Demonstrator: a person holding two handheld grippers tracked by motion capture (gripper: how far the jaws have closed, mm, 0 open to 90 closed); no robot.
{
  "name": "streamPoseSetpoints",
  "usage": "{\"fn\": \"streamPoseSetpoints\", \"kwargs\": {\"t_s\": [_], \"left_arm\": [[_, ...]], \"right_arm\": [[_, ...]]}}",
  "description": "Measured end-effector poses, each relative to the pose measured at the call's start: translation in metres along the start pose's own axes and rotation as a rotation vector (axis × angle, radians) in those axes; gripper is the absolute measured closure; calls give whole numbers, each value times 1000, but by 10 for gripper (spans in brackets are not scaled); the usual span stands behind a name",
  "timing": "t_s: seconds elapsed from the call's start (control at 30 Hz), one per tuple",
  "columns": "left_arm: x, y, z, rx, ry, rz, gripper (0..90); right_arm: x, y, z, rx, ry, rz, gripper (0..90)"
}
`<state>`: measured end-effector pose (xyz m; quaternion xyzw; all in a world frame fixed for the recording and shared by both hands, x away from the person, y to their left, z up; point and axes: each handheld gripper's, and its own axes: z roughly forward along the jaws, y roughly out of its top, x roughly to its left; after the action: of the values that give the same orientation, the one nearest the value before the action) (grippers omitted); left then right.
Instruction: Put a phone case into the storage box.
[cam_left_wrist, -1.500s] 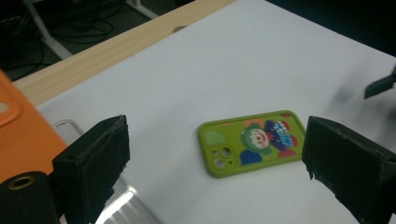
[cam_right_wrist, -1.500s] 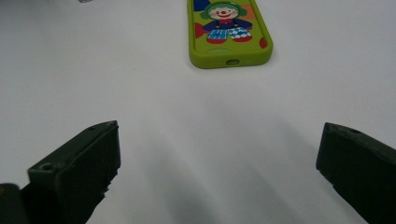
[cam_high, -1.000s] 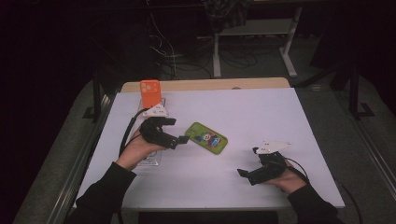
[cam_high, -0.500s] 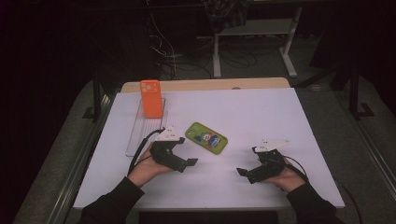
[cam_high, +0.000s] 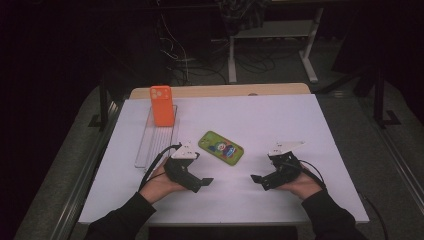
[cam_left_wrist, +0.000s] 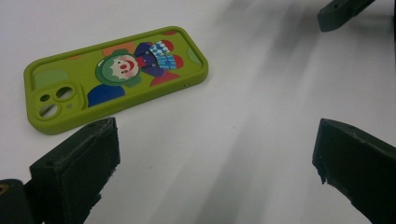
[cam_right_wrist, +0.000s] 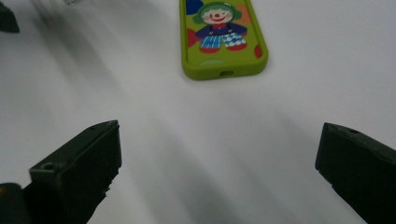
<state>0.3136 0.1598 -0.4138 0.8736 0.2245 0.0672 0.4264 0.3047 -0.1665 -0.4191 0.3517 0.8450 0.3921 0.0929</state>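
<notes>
A green phone case (cam_high: 220, 147) with a clown picture lies flat near the middle of the white table. It also lies flat ahead of the jaws in the left gripper view (cam_left_wrist: 114, 74) and in the right gripper view (cam_right_wrist: 219, 35). An orange phone case (cam_high: 161, 105) stands upright at the far end of a clear rack (cam_high: 152, 143). My left gripper (cam_high: 199, 182) rests near the front left, open and empty, just short of the green case. My right gripper (cam_high: 259, 181) rests at the front right, open and empty.
The white table top (cam_high: 270, 115) ends in a wooden strip (cam_high: 225, 90) at the back. Beyond it, on the dark floor, are cables and a metal stand (cam_high: 272, 45). The other gripper's jaw tip (cam_left_wrist: 338, 11) shows at the top right of the left gripper view.
My left gripper has drawn back from the rack toward the front edge and now sits low beside the green case. The orange case stands free on the rack. The right gripper has not moved.
</notes>
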Motion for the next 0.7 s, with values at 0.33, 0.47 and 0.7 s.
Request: {"fn": "streamPoseSetpoints", "kwargs": {"t_s": [0.33, 0.47, 0.7], "left_arm": [[-1, 0, 2, -5, 6, -3, 0], [-1, 1, 2, 4, 11, -1, 0], [-1, 1, 1, 7, 8, -9, 0]], "right_arm": [[-3, 34, 10, 22, 5, -19, 0], [-2, 49, 20, 47, 16, -36, 0], [-2, 72, 37, 83, 25, -55, 0]]}}
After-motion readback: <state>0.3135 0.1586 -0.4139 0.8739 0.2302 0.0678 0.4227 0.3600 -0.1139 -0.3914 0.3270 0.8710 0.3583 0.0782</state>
